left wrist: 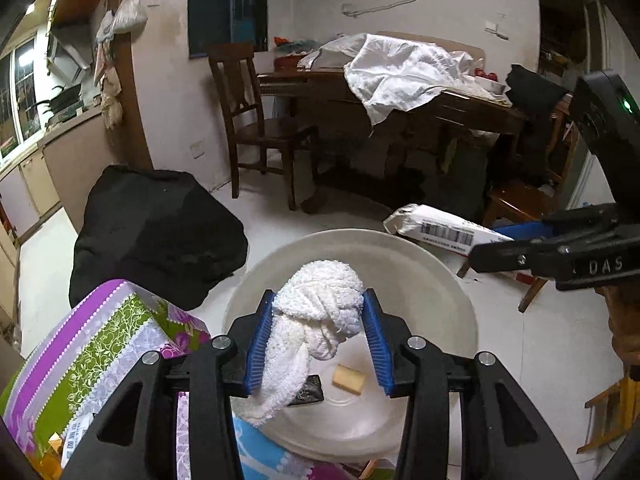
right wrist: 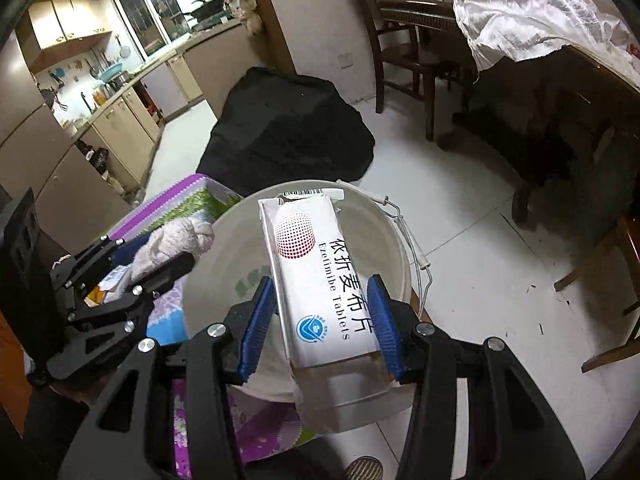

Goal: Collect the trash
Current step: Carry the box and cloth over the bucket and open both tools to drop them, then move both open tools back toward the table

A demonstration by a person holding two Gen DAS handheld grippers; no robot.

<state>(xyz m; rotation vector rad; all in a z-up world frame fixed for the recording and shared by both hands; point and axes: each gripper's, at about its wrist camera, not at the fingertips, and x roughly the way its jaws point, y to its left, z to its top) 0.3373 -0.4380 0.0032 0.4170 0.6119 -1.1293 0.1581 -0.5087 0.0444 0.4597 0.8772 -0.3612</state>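
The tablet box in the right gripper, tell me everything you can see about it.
The tablet box is a long white carton, cardboard by its look, printed with a red dotted sphere, black Chinese characters, "Ezetimibe Tablets" and a blue logo. A barcode shows at its far end, where a flap stands open. The right gripper clamps it near its near end, blue pads on both long sides. It is held over the pale bucket, face up, its far end reaching toward the far rim.
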